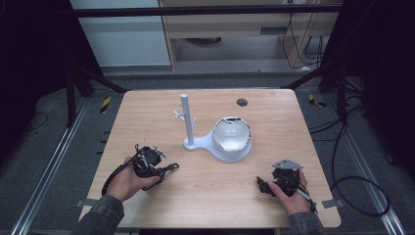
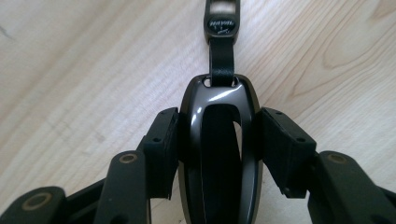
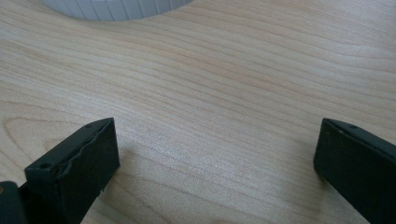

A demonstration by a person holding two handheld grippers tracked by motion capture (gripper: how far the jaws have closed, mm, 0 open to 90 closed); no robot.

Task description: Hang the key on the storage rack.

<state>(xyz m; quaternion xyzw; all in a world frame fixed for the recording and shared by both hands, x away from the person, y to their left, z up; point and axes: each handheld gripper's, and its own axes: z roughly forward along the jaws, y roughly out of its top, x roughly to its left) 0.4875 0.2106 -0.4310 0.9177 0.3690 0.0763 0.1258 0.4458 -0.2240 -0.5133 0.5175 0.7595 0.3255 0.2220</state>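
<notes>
A dark glossy key fob (image 2: 219, 135) with a short black strap and a metal tag (image 2: 222, 21) sits between the jaws of my left gripper (image 2: 218, 144). Both black pads press on its sides, so the gripper is shut on it, a little above the wooden table (image 2: 84, 70). In the high view the left gripper (image 1: 157, 169) is at the table's front left with the fob's strap (image 1: 171, 167) sticking out to the right. My right gripper (image 1: 262, 186) rests at the front right. Its jaws stand wide open over bare wood (image 3: 215, 154).
A white stand with an upright post (image 1: 186, 120) and side pegs rises at the table's middle. Its base joins a white bowl-shaped dish (image 1: 231, 136), whose ribbed edge (image 3: 116, 8) shows ahead of the right gripper. A dark round grommet (image 1: 242, 102) sits near the far edge.
</notes>
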